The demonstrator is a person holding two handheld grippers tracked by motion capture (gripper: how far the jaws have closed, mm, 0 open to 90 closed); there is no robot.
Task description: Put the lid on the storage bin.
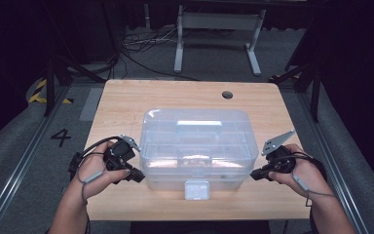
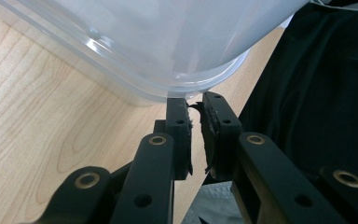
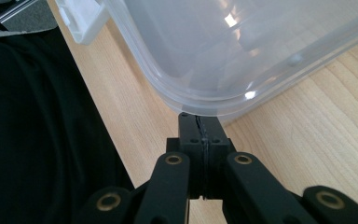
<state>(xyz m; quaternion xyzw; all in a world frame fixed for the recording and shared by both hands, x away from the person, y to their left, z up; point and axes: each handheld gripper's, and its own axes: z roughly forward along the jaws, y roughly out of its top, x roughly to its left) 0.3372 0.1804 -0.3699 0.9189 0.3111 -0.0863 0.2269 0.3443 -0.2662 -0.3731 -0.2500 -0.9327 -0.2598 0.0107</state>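
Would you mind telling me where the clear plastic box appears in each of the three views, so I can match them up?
High view: the clear plastic box sits mid-table between the two grippers.
Left gripper view: one rounded corner spans the top, just above the jaw tips.
Right gripper view: another rounded corner spans the top and right.
Shared landmark: the light wooden table, which lies under the box in all three views.

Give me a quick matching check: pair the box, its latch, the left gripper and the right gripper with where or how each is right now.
1 box
2 latch
3 left gripper
4 right gripper

a jaws fully together, at the box's right near corner
b white, on the box's front wall
c jaws a slit apart, at the box's left near corner
d clear, lid on, mid-table

Pairs: 1-d, 2-b, 3-c, 4-a
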